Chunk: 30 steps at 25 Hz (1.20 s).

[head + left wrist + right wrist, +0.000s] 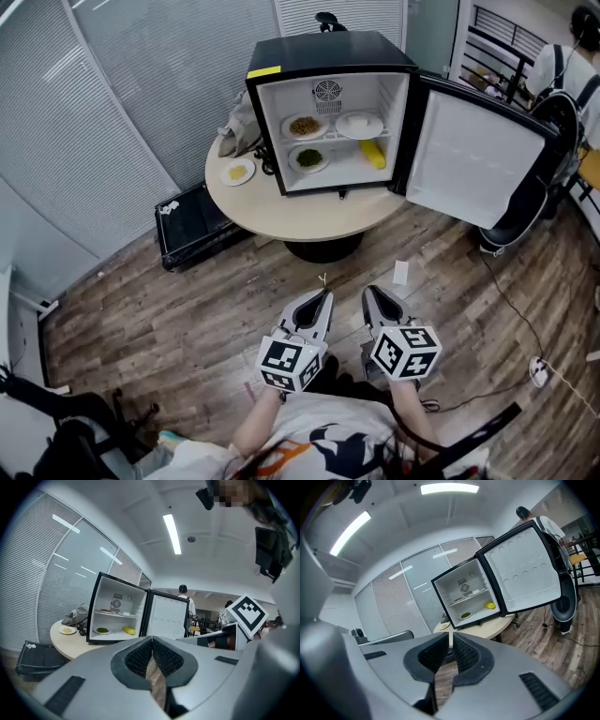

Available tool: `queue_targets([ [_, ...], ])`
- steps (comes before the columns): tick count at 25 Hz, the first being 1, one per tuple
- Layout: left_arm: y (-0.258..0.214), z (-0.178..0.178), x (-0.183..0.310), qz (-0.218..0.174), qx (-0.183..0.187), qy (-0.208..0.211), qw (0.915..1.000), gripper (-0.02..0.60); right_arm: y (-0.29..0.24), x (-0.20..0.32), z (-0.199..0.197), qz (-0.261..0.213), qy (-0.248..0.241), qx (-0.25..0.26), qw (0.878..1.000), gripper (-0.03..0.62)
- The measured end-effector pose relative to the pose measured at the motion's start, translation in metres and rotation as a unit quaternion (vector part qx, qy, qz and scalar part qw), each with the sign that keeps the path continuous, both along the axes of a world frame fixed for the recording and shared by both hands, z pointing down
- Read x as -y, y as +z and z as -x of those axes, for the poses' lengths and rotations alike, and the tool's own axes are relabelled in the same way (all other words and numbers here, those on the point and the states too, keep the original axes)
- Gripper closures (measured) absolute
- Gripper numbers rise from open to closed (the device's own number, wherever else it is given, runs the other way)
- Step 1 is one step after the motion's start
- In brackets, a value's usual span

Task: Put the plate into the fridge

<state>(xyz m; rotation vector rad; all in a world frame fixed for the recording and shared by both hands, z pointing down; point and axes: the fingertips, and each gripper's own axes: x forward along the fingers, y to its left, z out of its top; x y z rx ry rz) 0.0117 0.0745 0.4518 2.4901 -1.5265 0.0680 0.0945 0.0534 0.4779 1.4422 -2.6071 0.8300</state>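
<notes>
A small plate of yellow food (236, 172) sits on the round table (281, 216), just left of the black mini fridge (328, 56). The fridge door (473, 155) is swung wide to the right. Inside are two plates on the shelf, a plate of greens and a yellow item below. Both grippers hang low over the wooden floor, well short of the table. My left gripper (322, 296) is shut and empty; my right gripper (371, 293) is shut and empty beside it. The left gripper view shows the plate (68, 630) and fridge (119, 613) beyond the left gripper (151, 639); the right gripper view shows them (444, 626), (471, 597) past the right gripper (450, 634).
A grey cloth bundle (239, 127) lies on the table behind the plate. A black case (192, 225) sits on the floor left of the table. A black chair (520, 211) and a person (562, 70) are behind the open door. Cables and a paper slip (401, 272) lie on the floor.
</notes>
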Motion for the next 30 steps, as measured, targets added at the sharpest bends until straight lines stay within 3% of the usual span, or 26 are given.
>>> queue_targets([
  [30, 0.0, -0.004, -0.032, -0.008, 0.0, -0.003, 1.0, 0.569, 0.003, -0.03, 0.002, -0.009, -0.024, -0.029, 0.999, 0.556],
])
